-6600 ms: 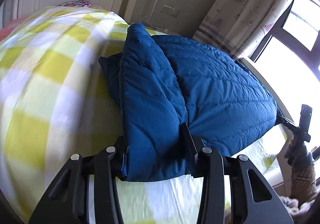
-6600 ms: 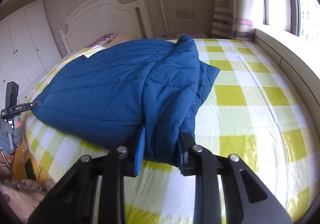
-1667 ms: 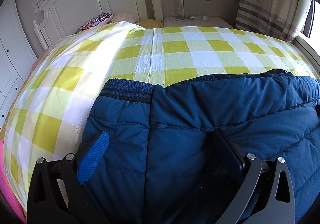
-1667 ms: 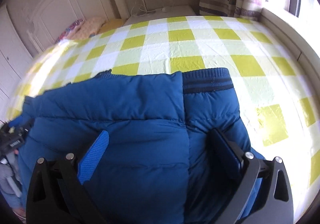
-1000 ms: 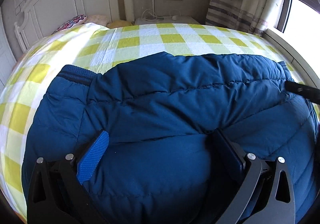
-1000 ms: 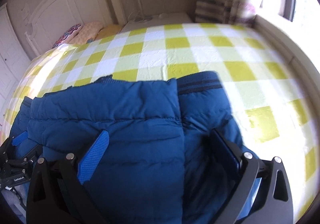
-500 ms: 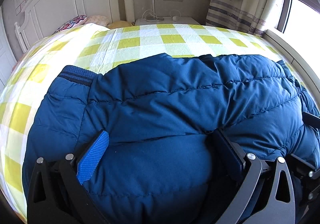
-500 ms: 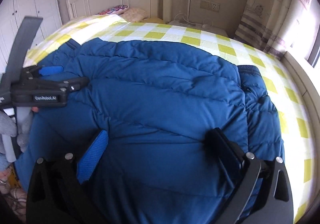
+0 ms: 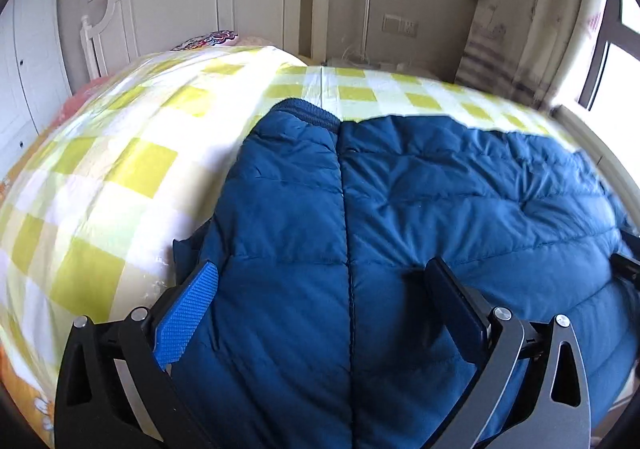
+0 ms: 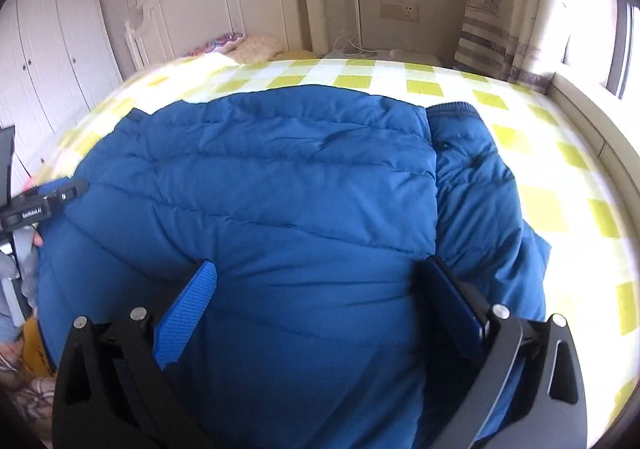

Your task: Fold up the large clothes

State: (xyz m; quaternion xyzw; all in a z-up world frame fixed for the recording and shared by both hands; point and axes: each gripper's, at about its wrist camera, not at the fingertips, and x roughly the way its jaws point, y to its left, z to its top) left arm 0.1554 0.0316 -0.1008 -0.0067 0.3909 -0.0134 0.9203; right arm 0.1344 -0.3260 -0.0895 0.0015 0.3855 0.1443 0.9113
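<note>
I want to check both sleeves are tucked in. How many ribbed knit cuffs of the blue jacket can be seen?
2. One cuff ends the sleeve along the blue jacket's left edge, in the left wrist view. The other cuff ends the sleeve along its right edge, in the right wrist view.

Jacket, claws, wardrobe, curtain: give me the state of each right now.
Jacket: folded, lying on the bed, sleeve tucked along its right side.
Left claw: open, over the jacket.
Right claw: open, over the jacket.
Wardrobe: doors closed.
Curtain: hanging beside the window.
</note>
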